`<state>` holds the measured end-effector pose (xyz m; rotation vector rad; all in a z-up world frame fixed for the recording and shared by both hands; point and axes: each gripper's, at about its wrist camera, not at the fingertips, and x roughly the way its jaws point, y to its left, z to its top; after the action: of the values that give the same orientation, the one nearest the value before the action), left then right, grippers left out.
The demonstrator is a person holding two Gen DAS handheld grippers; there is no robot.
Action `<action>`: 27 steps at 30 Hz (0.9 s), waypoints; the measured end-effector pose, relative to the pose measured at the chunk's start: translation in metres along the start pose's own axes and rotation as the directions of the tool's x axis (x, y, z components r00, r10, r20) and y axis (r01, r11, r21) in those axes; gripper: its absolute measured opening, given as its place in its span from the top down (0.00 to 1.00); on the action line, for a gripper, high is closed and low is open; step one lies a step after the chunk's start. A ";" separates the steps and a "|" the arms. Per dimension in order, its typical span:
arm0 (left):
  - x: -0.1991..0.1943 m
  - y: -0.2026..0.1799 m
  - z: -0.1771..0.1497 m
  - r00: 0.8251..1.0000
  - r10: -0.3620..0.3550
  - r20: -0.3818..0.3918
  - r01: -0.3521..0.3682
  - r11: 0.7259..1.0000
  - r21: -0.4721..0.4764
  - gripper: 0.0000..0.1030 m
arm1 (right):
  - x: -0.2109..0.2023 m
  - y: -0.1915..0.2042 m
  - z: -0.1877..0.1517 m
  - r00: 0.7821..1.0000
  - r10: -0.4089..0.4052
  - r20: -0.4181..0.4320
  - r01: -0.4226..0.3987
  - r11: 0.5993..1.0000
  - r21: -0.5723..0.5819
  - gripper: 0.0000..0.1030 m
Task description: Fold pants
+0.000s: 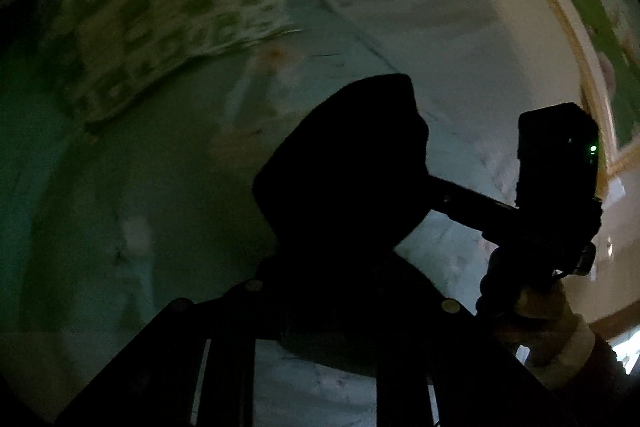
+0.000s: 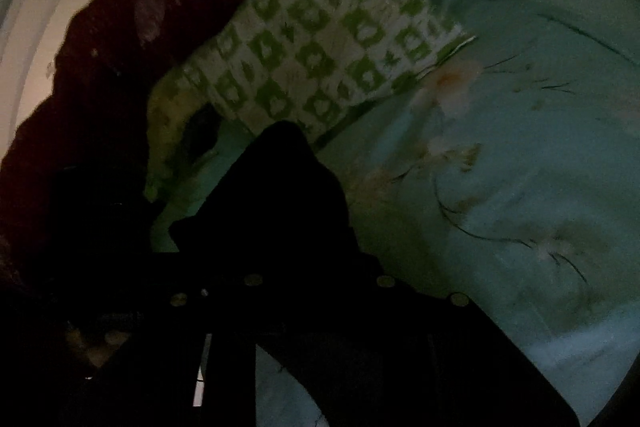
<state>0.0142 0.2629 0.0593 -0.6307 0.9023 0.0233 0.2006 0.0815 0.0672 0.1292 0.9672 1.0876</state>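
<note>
The scene is very dark. Black pants [image 1: 344, 163] hang bunched from my left gripper [image 1: 320, 267], which looks shut on the cloth above the pale blue flowered bedsheet [image 1: 180, 207]. The other hand-held gripper [image 1: 556, 171] shows at the right of the left wrist view, its fingers reaching into the same black cloth. In the right wrist view the black pants [image 2: 280, 195] cover my right gripper [image 2: 288, 267], which looks shut on them; the fingertips are hidden in the dark cloth.
A green and white patterned pillow [image 2: 320, 43] lies on the bed beyond the pants, also in the left wrist view [image 1: 152, 7]. A dark red blanket [image 2: 120, 59] is heaped at the left. A cream wall with a gold-edged frame [image 1: 576, 27] stands at the right.
</note>
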 end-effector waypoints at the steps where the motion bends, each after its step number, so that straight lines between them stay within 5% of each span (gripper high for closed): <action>1: 0.001 -0.008 0.001 1.000 -0.003 0.001 0.003 1.000 0.013 0.85 | -0.011 -0.003 -0.004 1.000 0.001 0.019 -0.001 1.000 0.011 0.78; 15: 0.021 -0.146 -0.051 0.996 -0.045 -0.075 0.067 0.945 0.320 0.86 | -0.123 -0.049 -0.108 0.962 -0.050 0.268 -0.011 0.975 0.220 0.79; 27: 0.079 -0.220 -0.111 0.988 0.038 -0.149 0.044 0.860 0.508 0.86 | -0.154 -0.093 -0.187 0.923 -0.086 0.376 -0.061 0.930 0.362 0.80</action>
<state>0.0439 0.0058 0.0612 -0.1345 1.0064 -0.2661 0.1126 -0.1532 -0.0025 0.6244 0.7988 0.8146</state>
